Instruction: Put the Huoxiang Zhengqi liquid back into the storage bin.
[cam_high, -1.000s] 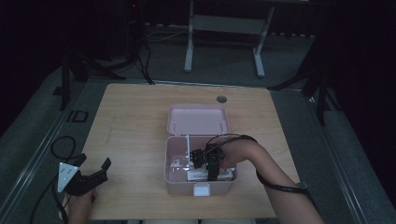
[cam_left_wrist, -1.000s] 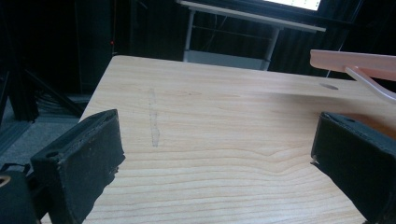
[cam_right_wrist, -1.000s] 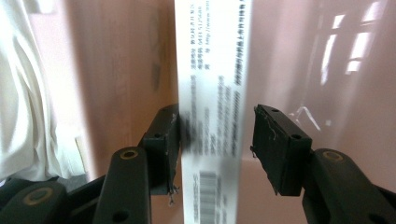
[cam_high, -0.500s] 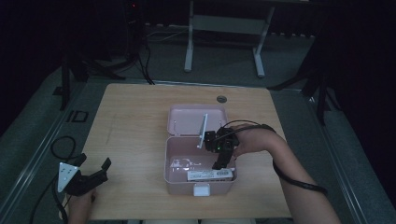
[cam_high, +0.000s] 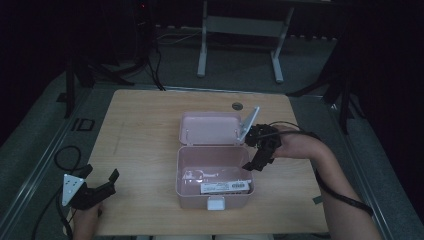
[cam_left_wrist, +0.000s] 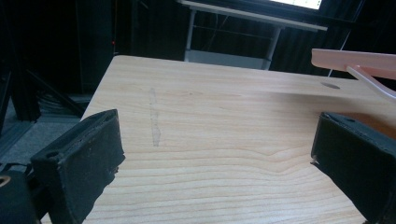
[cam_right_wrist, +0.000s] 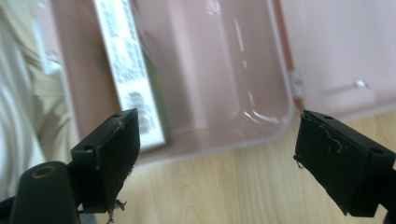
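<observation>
An open pink box (cam_high: 186, 176) stands at the table's middle, its lid (cam_high: 207, 127) lying flat behind it. Along the front of its floor lies a white labelled packet (cam_high: 225, 186). My right gripper (cam_high: 255, 161) hovers over the box's right rim; its jaws have just been opening and stand open with nothing between them. From the right gripper view (cam_right_wrist: 215, 135) I look down on the packet (cam_right_wrist: 128, 70) and the box's corner (cam_right_wrist: 275, 126). My left gripper (cam_high: 100, 173) rests open near the front left table edge, facing bare wood (cam_left_wrist: 215, 140).
A small dark round hole (cam_high: 237, 106) sits in the tabletop behind the lid. Metal stand legs (cam_high: 202, 50) rise beyond the far edge. Cables (cam_high: 62, 155) lie on the floor at the left. Bare wood (cam_high: 135, 145) spreads left of the box.
My right gripper has lifted out of the box and drawn back to its right rim, jaws spreading apart. The packet stays on the box floor. The left gripper has not moved.
</observation>
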